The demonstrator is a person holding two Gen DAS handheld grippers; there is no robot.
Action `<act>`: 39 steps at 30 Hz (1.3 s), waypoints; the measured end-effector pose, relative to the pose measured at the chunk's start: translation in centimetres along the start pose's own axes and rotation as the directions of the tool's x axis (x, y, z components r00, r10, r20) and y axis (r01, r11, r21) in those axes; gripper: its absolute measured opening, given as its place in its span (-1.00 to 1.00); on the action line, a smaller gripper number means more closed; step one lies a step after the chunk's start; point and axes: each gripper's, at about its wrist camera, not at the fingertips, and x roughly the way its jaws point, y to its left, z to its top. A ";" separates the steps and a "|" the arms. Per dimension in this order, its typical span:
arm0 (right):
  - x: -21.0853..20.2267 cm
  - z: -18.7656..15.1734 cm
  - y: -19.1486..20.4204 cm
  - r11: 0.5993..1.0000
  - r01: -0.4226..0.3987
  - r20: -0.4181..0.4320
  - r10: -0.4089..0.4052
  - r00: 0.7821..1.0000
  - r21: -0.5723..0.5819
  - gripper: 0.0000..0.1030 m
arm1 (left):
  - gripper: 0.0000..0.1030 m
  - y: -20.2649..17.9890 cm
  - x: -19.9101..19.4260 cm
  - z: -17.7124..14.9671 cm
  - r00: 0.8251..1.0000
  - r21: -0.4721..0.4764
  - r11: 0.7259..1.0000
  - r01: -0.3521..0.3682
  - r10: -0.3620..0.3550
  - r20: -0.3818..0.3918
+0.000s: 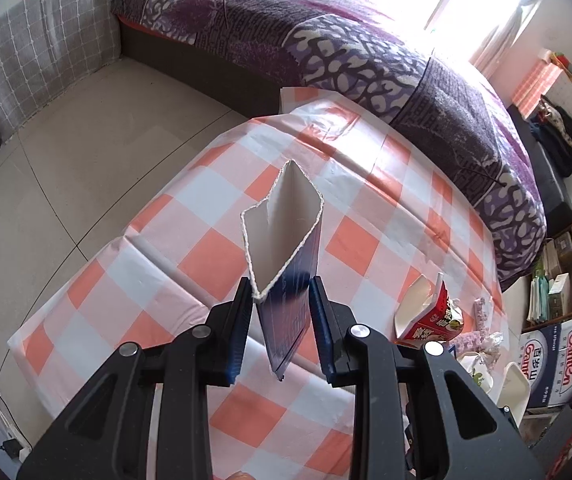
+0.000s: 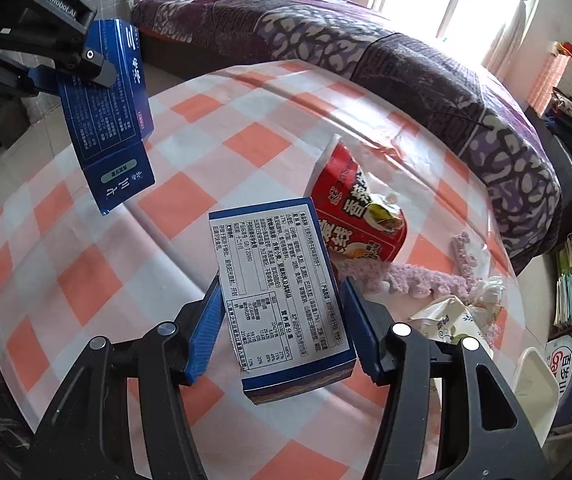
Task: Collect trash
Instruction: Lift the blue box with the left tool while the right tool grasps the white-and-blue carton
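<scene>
Two boxes fill your grippers: left gripper [image 1: 282,300] clamps the open blue carton [image 1: 286,264], right gripper [image 2: 282,320] pinches the labelled box [image 2: 282,284], red noodle cup [image 2: 355,216] lying just ahead-right.

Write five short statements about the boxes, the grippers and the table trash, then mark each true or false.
1. The left gripper holds an open blue carton. True.
2. The right gripper is empty. False: a blue box with a white label sits between its fingers.
3. The red noodle cup stands upright. False: it lies tipped on the checkered tablecloth.
4. A purple fuzzy cloth lies beside the cup. True.
5. The open carton rests on the table. False: it is held above it.
</scene>
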 end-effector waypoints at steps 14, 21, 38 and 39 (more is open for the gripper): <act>-5.2 -0.7 -5.2 0.969 0.104 0.095 -0.128 0.987 0.225 0.08 | -0.43 -2.8 -2.5 -0.8 0.994 0.028 1.000 -0.005 0.002 0.112; -5.2 -2.9 -8.3 0.939 0.131 0.098 -0.170 0.981 0.319 0.08 | -0.43 -4.4 -2.3 -1.5 0.991 0.040 0.999 -0.019 0.013 0.132; -6.8 -4.3 -11.3 0.920 0.166 0.132 -0.225 0.965 0.356 0.08 | -0.43 -10.3 -2.9 -2.9 0.989 0.126 0.992 0.003 -0.022 0.148; -6.9 -4.4 -11.6 0.917 0.165 0.132 -0.226 0.965 0.362 0.08 | -0.43 -10.7 -2.9 -3.0 0.989 0.131 0.991 0.005 -0.025 0.148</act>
